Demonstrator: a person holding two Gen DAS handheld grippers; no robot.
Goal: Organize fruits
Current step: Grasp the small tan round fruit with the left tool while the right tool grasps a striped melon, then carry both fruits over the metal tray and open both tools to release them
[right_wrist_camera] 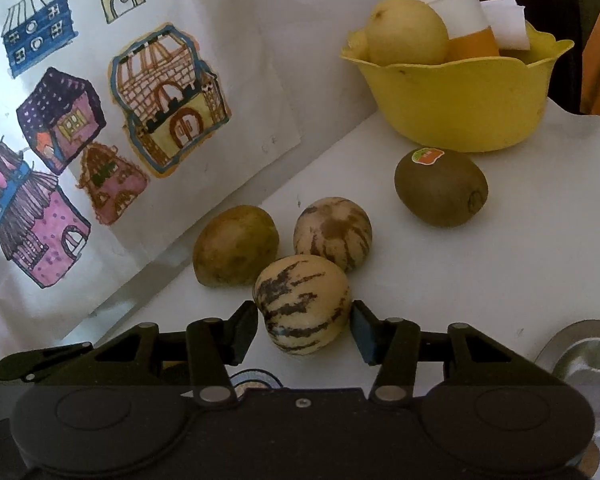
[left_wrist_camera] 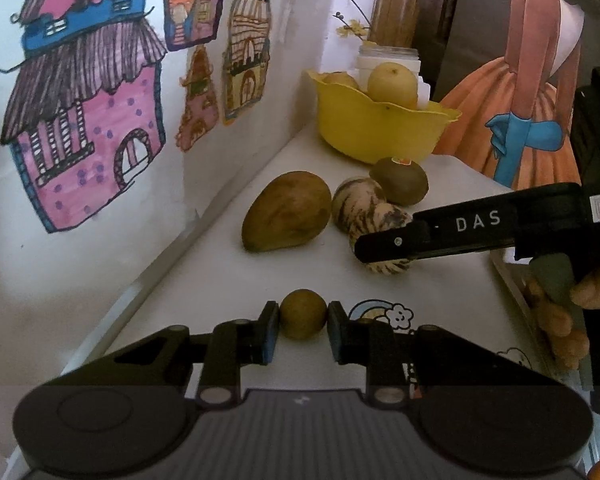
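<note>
In the left wrist view my left gripper [left_wrist_camera: 303, 320] is shut on a small round brown fruit [left_wrist_camera: 303, 314] low over the white counter [left_wrist_camera: 220, 300]. Through the right wrist view, my right gripper [right_wrist_camera: 303, 330] has both pads pressed on a cream fruit with dark stripes [right_wrist_camera: 302, 304]; its black finger [left_wrist_camera: 420, 236] crosses that fruit [left_wrist_camera: 384, 216]. Just beyond lie a second striped fruit [right_wrist_camera: 332, 232], a brown-green mango-shaped fruit [right_wrist_camera: 236, 246] and a kiwi with a sticker [right_wrist_camera: 440, 188]. The yellow bowl [right_wrist_camera: 460, 100] at the back holds a pale pear [right_wrist_camera: 408, 32].
A wall with paper house drawings [left_wrist_camera: 100, 128] runs along the counter's left side. A white jar [right_wrist_camera: 460, 4] stands behind the bowl. A metal sink rim [right_wrist_camera: 588, 352] shows at the right. A hand [left_wrist_camera: 560, 312] holds the right gripper.
</note>
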